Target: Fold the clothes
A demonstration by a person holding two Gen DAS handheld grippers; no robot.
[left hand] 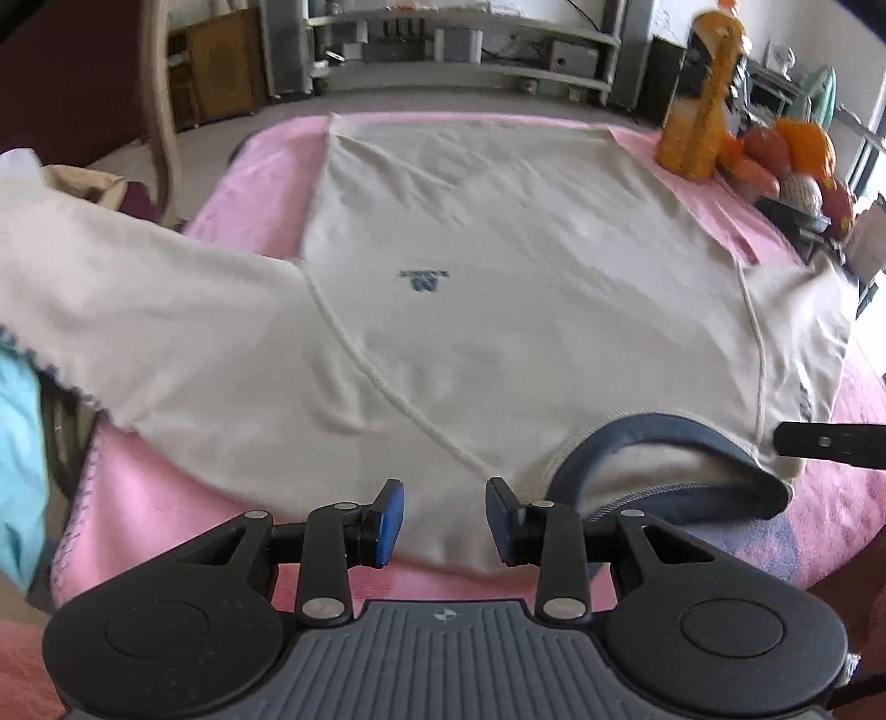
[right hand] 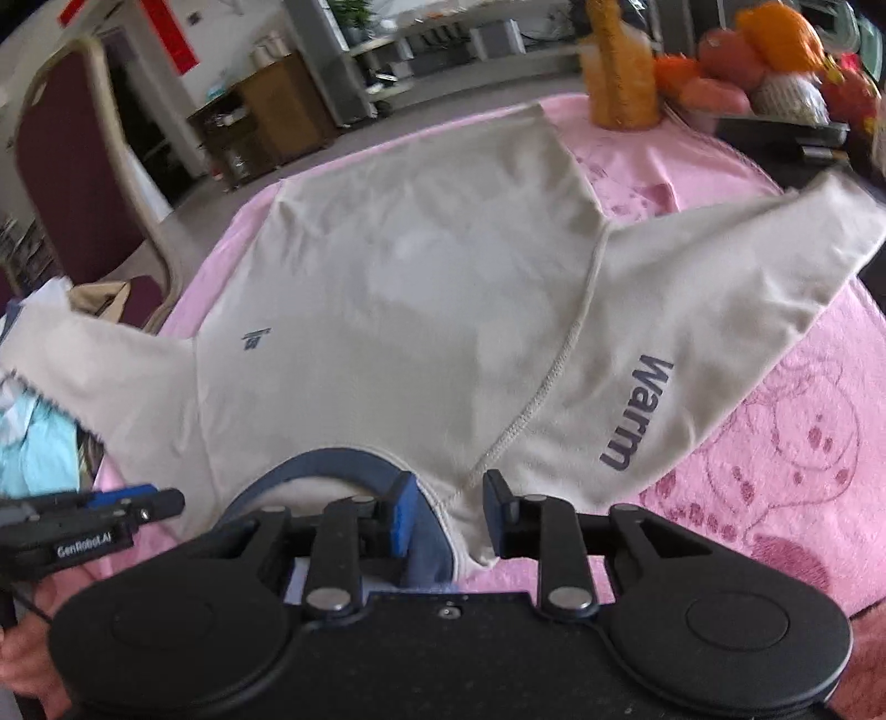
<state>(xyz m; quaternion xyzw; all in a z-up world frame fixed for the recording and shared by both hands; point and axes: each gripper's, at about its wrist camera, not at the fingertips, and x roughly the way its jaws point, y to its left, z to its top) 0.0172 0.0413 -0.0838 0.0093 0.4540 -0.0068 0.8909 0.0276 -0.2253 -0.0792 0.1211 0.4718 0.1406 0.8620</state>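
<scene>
Left tongs: the left tongs (left hand: 444, 520) stand wide apart and empty, with the near shoulder edge of the shirt (left hand: 487, 266) lying between and just under the blue pads.

Right tongs: the right tongs (right hand: 447, 518) are also parted and grip nothing; the shoulder seam where collar meets sleeve sits in their gap, and cloth seems to touch the left pad, though a pinch cannot be confirmed.

Collar: the dark blue collar (right hand: 338, 471) lies between the two tongs, just right of the left pair and just left of the right pair.

Shirt position: the cream shirt is spread flat on a pink blanket (right hand: 775, 432) over the desk, collar end nearest the tongs, hem at the far side.

Long axis: the body runs straight away from both tongs; the sleeves stick out sideways.

Left sleeve: the left sleeve (left hand: 138, 310) reaches out past the left tongs and over the blanket edge.

Right sleeve: the right sleeve (right hand: 720, 310), printed "Warm", spreads out beyond the right tongs.

Nearer hand: each pair sits at its own shoulder, about equally close, so a two-handed shoulder pinch looks likely.

Farther out: fruit (right hand: 764, 50) and a yellow bottle (left hand: 700, 94) stand beyond the hem, to the right.
</scene>
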